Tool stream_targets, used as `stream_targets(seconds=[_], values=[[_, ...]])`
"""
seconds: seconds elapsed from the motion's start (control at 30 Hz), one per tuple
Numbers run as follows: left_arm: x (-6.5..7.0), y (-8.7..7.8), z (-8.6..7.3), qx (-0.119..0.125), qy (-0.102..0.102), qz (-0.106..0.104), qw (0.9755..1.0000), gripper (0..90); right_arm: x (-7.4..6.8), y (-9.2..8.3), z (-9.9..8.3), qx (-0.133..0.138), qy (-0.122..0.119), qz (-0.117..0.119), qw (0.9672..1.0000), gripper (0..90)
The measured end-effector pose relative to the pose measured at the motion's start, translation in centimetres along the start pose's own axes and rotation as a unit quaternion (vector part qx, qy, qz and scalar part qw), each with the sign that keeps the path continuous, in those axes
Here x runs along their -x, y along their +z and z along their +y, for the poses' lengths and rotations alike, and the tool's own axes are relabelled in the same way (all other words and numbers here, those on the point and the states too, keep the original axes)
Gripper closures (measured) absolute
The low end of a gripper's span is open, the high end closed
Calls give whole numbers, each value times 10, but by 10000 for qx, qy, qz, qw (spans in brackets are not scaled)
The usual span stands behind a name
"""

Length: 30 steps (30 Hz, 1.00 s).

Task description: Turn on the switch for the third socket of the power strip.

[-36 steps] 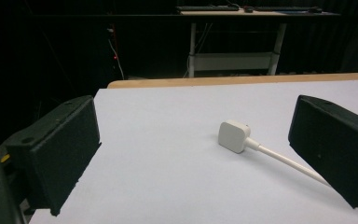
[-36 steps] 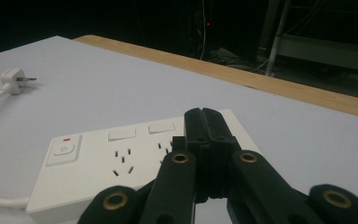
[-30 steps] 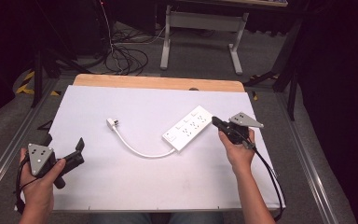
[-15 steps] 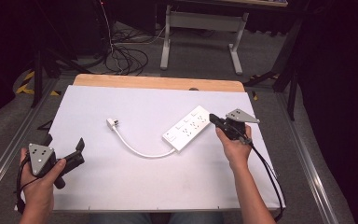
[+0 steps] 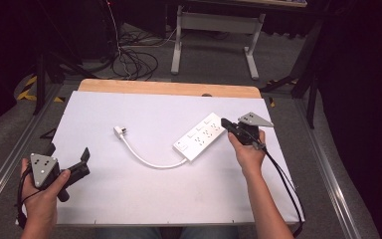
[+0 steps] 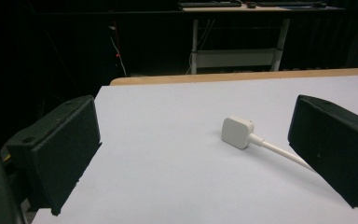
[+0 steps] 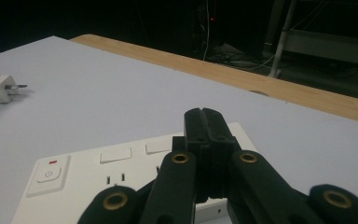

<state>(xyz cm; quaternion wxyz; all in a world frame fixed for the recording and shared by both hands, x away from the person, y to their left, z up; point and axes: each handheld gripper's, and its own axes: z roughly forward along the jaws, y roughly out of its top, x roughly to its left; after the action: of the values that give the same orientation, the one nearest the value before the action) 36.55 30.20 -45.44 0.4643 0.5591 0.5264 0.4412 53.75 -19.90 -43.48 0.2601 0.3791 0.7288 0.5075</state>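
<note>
A white power strip (image 5: 201,137) lies slantwise on the white table (image 5: 129,199), and its cable (image 5: 144,158) curves left to a white plug (image 5: 118,130). My right gripper (image 5: 225,122) is shut with nothing in it, its tip at the strip's far right end. In the right gripper view the closed jaws (image 7: 203,114) hover over the strip (image 7: 88,170), near its sockets, with the power button (image 7: 49,175) at left. Contact cannot be told. My left gripper (image 5: 68,152) rests open at the table's front left. Beyond its wide jaws (image 6: 193,121) lies the plug (image 6: 237,131).
A wooden strip (image 5: 169,88) edges the table's far side. Behind it on the floor are loose cables (image 5: 134,59) and a desk frame (image 5: 214,30). Metal rails (image 5: 10,159) run along both sides of the table.
My right gripper has crept a little farther away and left along the strip's end. The left gripper, strip and plug have kept still.
</note>
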Motion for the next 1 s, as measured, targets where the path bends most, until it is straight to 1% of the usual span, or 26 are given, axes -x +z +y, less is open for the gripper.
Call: stream_targets(seconds=[0.13, 0.27, 0.37, 0.5, 0.7, 0.77, 0.83, 0.9, 1.0], values=[[0, 0, 0, -13, 10, 4, 10000, 28, 1, 2, 0, -54, -31, -16, 10000, 900], [1, -1, 0, -20, 12, 0, 10000, 28, 2, 2, 0, -47, -9, -13, 10000, 900], [1, -1, -1, -22, 12, 8, 10000, 28, 3, 3, 1, -35, 60, 6, 10000, 900], [1, 0, -1, -28, 18, 14, 10000, 28, 5, 7, 4, -21, 76, 12, 10000, 900], [2, 0, -1, -53, 84, 12, 9999, 28, 5, 13, 4, -99, 41, 36, 9999, 900], [2, 0, -1, -62, 81, -2, 9999, 28, 7, 13, 5, -115, 88, 19, 9999, 900], [2, 0, -1, -60, 86, -6, 9999, 28, 7, 14, 5, -114, 93, 29, 9999, 900], [3, -1, -1, -56, 98, -11, 9999, 28, 6, 17, 7, -124, 174, 120, 9997, 900], [3, 0, -1, -56, 108, -7, 9999, 28, 5, 19, 10, -107, 168, 142, 9997, 900]])
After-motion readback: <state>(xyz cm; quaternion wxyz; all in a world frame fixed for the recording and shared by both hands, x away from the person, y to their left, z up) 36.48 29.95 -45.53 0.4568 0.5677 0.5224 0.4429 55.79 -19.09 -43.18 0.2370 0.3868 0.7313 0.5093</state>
